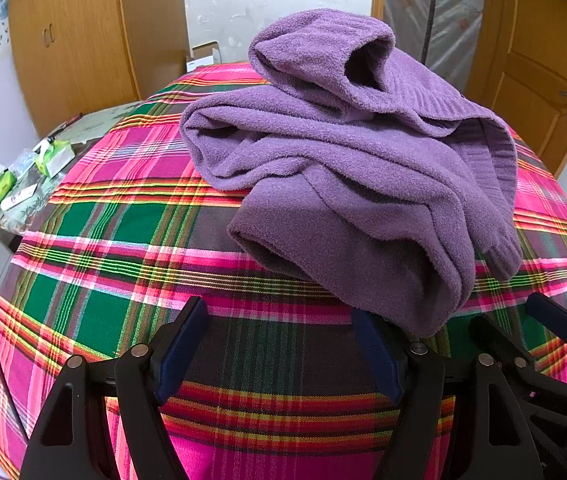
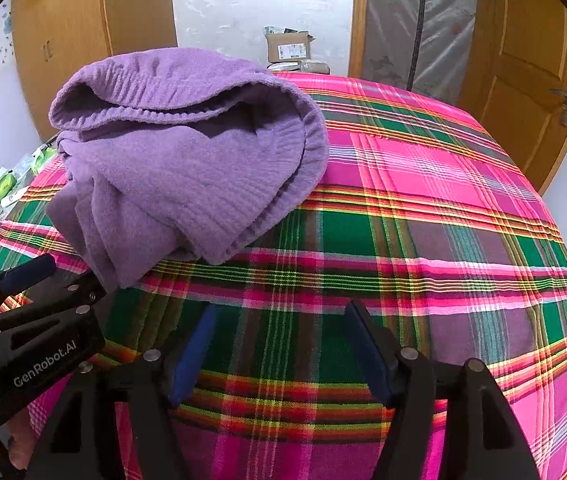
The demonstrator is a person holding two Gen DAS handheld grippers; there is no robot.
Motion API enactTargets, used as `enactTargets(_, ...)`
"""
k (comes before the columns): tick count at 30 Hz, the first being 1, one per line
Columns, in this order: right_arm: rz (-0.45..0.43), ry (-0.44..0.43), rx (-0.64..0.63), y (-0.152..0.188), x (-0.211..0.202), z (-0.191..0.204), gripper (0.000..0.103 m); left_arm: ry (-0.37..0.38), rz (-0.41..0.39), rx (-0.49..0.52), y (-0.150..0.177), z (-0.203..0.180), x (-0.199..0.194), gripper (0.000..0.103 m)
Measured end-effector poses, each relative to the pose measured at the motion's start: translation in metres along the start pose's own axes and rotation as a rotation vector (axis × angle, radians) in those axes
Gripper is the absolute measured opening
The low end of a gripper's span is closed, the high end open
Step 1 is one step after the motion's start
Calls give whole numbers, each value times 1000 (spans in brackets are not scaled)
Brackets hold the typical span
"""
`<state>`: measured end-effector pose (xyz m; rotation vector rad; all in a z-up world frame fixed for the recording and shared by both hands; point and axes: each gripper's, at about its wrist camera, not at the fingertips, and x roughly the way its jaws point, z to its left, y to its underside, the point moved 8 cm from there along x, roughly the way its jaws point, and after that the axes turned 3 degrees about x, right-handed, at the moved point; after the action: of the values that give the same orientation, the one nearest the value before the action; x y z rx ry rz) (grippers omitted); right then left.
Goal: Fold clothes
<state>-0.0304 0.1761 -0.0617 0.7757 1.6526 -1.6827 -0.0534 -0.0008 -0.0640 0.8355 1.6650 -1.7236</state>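
The left gripper (image 1: 283, 320) hovers low over the plaid bedspread (image 1: 123, 240) with its jaws spread wide, gripping nothing; the near hem of the purple sweater (image 1: 343, 168) hangs just beside its right finger, possibly brushing it, though the angle leaves that unclear. The right gripper (image 2: 279, 320) is likewise wide open and empty, its fingers above bare plaid. The sweater lies crumpled in a heap on the bed, its ribbed hem bunched on top. Only the right wrist view shows a cardboard box (image 2: 289, 46) past the bed's far edge; only the left shows green packets (image 1: 53, 156) on a side surface.
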Motion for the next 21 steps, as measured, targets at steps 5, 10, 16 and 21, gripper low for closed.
enactTargets(5,2,3,3,-1,0,3,71,0,0,-1,0,2,1,76)
enactTargets(10,3,3,6,-1,1,3,72,0,0,-1,-1,1,1,76)
enactTargets(16,2,2,7,-1,1,2,72,0,0,-1,-1,1,1,76)
enactTargets(21,1,1,7,-1,1,1,72,0,0,-3,-2,2,3,76)
